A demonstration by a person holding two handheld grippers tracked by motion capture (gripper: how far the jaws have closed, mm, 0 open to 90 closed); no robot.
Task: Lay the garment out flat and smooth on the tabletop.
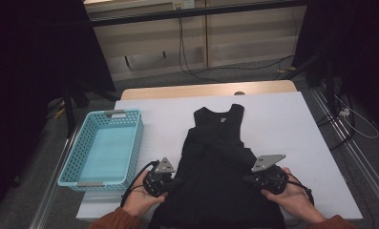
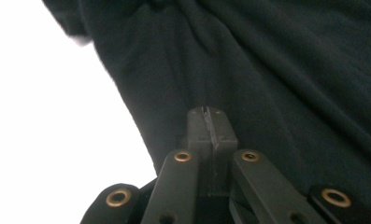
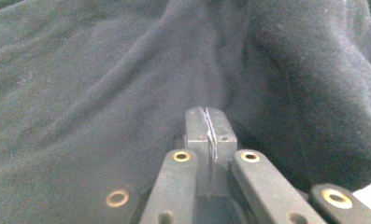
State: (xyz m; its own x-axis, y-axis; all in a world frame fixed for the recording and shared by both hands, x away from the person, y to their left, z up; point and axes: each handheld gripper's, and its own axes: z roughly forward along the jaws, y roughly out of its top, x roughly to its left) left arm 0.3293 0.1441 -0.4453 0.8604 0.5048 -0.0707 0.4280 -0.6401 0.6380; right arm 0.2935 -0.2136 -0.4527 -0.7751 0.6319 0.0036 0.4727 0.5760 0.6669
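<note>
A black sleeveless garment (image 1: 215, 162) lies flat on the white table cover (image 1: 292, 124), neck toward the far side and hem toward the person. My left gripper (image 1: 176, 181) rests at the garment's left edge, near the hem. My right gripper (image 1: 248, 179) rests at its right edge. In the left gripper view the jaws (image 2: 211, 114) are pressed together over the dark cloth (image 2: 267, 74). The right gripper view shows the same: jaws (image 3: 209, 114) closed tight against folded cloth (image 3: 103, 84). No cloth shows between either pair of pads.
A light blue perforated basket (image 1: 82, 143) stands empty at the table's left edge, just left of my left hand. Bare white cover lies right of the garment. Beyond the table's far wooden edge (image 1: 206, 89), cables run across the floor.
</note>
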